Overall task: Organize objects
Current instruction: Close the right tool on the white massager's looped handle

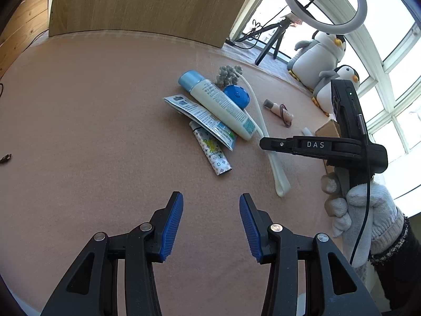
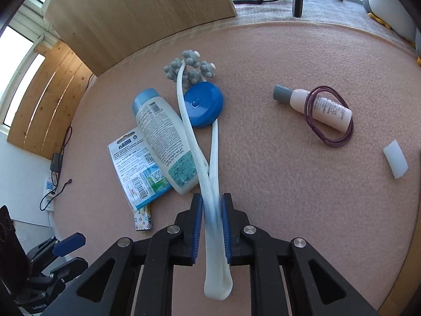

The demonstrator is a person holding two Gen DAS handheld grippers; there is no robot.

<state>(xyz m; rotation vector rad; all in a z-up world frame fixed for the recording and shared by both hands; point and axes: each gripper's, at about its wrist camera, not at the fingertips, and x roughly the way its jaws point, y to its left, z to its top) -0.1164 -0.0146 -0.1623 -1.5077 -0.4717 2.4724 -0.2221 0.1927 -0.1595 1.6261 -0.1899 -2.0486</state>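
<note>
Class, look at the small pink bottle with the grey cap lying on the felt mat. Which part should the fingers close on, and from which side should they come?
Grip the small pink bottle across the bare neck end just below its grey cap, coming straight down from above. It lies flat on its side on the pink felt mat, and the purple hair ties loop around its lower half, so that end is cluttered.
</note>
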